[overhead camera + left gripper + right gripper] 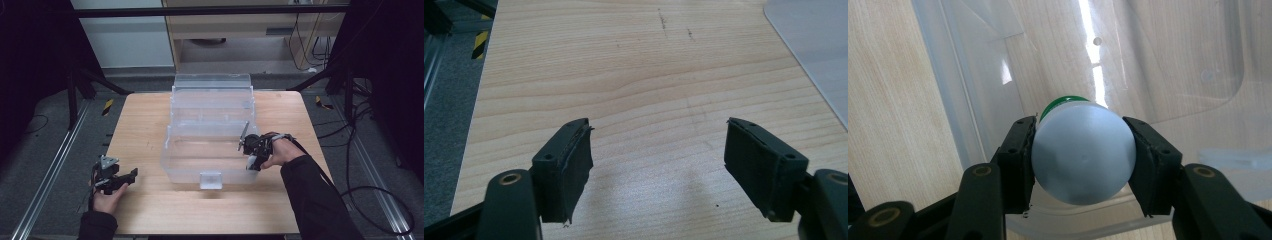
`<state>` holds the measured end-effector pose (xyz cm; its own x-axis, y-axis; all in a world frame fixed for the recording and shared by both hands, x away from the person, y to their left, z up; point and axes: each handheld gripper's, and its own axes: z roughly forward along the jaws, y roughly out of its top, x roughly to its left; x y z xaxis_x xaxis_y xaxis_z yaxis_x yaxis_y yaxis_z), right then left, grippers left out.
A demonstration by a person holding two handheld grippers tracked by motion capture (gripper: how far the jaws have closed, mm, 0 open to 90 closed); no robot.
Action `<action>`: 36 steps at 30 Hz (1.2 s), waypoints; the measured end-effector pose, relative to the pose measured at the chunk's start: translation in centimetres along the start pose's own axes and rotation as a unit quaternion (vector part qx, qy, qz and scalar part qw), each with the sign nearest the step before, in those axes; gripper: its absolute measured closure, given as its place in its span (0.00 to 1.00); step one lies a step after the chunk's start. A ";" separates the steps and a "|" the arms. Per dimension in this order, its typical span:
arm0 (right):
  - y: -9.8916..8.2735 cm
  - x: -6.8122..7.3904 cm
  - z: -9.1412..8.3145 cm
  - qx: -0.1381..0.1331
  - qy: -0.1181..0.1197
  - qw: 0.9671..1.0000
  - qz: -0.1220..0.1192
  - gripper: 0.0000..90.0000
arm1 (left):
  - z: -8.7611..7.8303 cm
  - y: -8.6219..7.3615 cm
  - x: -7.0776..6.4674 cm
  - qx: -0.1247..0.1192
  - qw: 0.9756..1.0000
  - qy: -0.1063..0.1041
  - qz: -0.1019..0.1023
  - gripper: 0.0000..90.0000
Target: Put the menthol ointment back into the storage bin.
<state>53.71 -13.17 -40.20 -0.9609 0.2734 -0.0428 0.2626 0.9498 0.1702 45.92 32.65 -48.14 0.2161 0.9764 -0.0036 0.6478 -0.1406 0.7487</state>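
Bright tabletop, dark surroundings, glare streak on clear plastic, soft shadows

One clear plastic bin (210, 145), one white bottle (1083, 152), one wooden table (145, 130).

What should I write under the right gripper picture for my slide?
Right gripper clamps a round white bottle with a green band above the clear plastic box.

Right gripper (1083, 162) jaws clamped on white bottle (1083, 152), green band at far end, poised above clear plastic bin (973, 100) on wooden table (888, 100).
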 end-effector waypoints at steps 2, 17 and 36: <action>0.0 0.0 0.0 0.001 0.000 1.000 0.003 0.55 | 0.0 0.0 0.0 0.000 1.000 0.000 0.000 0.29; -0.7 0.2 -1.8 -0.035 -0.018 0.999 0.017 0.53 | 0.0 0.0 0.0 0.000 1.000 0.000 0.002 0.29; -3.9 1.5 -7.0 -0.170 -0.078 0.978 0.091 0.34 | -0.1 0.1 0.0 -0.003 1.000 0.000 -0.004 0.29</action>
<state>50.62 -17.57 -34.07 -0.8691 0.4782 -0.1266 0.3583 0.7851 0.5052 45.85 32.62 -48.00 0.2108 0.9775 -0.0103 0.6451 -0.1312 0.7528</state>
